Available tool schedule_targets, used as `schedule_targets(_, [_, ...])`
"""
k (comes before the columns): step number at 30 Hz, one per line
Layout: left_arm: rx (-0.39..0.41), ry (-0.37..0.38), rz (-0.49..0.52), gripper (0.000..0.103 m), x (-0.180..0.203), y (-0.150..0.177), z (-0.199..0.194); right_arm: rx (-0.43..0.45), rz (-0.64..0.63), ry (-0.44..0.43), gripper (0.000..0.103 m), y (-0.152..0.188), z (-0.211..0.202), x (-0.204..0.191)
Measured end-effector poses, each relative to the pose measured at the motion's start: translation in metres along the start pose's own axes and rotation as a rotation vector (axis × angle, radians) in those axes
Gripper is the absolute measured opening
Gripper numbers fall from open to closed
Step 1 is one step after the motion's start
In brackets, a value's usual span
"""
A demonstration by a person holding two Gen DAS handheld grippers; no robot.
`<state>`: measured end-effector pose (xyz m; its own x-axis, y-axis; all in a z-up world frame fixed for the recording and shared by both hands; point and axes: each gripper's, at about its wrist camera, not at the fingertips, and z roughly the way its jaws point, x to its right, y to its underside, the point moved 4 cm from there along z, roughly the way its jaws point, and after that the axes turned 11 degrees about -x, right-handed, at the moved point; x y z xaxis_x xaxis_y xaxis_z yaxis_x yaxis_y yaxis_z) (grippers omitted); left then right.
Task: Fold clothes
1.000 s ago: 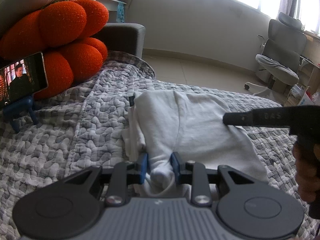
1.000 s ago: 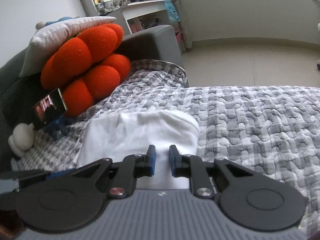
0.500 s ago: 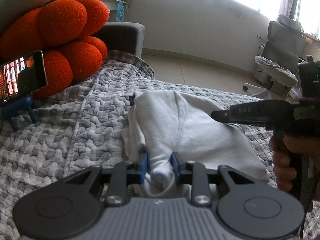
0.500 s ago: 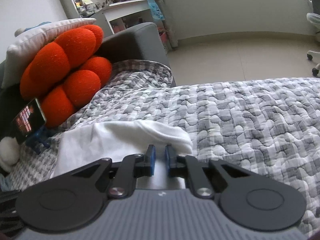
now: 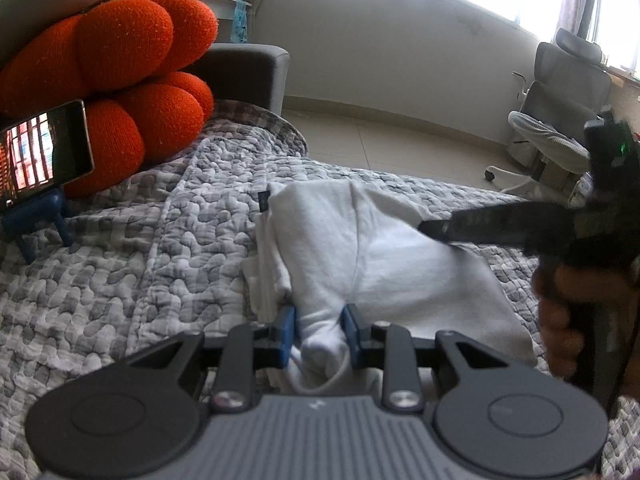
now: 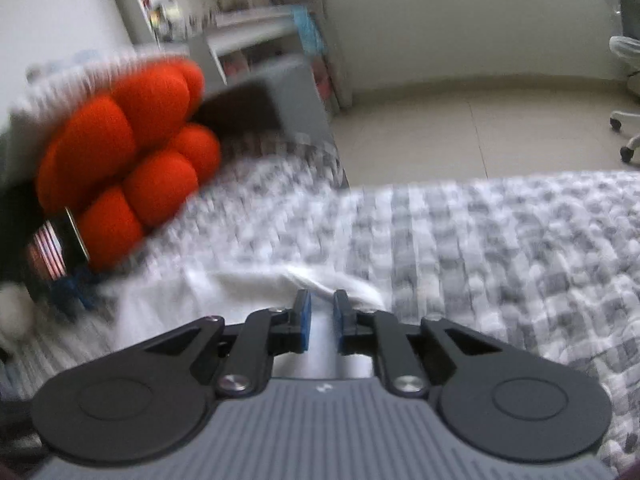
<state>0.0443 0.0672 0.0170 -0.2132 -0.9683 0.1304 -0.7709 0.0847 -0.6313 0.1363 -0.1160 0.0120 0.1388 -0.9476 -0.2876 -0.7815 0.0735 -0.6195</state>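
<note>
A white garment point(image 5: 384, 264) lies partly folded on the grey quilted cover point(image 5: 140, 280). My left gripper point(image 5: 319, 332) is shut on a bunched fold at the garment's near edge, and white cloth fills the gap between its blue pads. Held by a hand point(image 5: 560, 320), my right gripper point(image 5: 424, 225) reaches in from the right, its tip on the garment's right side. The right wrist view is blurred. There my right gripper point(image 6: 320, 312) has narrow jaws with the white garment point(image 6: 240, 284) between them, its edge raised at the tips.
An orange bulbous cushion point(image 5: 132, 80) and a lit phone on a blue stand point(image 5: 44, 156) sit at the left on the cover. A grey sofa arm point(image 5: 248, 72) stands behind. An office chair point(image 5: 560, 108) is on the floor at far right.
My right gripper moved further left over the garment and its jaws narrowed onto the cloth. Its view swung and blurred. My left gripper kept its hold and place.
</note>
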Motion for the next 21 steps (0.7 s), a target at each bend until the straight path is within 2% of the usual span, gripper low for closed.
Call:
schedule_targets(3, [0.006, 0.017, -0.015, 0.029, -0.002, -0.001, -0.002, 0.006, -0.028, 0.033, 0.009, -0.001, -0.003, -0.006])
schedule_targets(4, [0.008, 0.024, -0.021, 0.029, -0.003, -0.002, -0.003, 0.011, -0.030, 0.038, 0.011, -0.001, -0.006, -0.009])
schedule_targets(5, [0.018, 0.037, -0.035, 0.029, -0.005, -0.003, -0.005, 0.016, -0.032, 0.043, 0.018, -0.002, -0.009, -0.011])
schedule_targets(7, [0.039, 0.063, -0.062, 0.029, -0.009, -0.005, -0.009, 0.042, -0.046, 0.034, 0.020, -0.004, -0.018, -0.017])
schedule_targets(11, [0.072, 0.107, -0.118, 0.030, -0.018, -0.008, -0.016, 0.081, -0.068, -0.007, 0.020, -0.005, -0.035, -0.027])
schedule_targets(17, [0.121, 0.184, -0.293, 0.030, -0.049, -0.011, -0.025, 0.061, -0.160, -0.073, 0.020, 0.002, -0.037, -0.053])
schedule_targets(21, [0.082, 0.215, -0.397, 0.029, -0.065, -0.008, -0.015, 0.050, -0.243, -0.146, 0.020, 0.010, -0.039, -0.081])
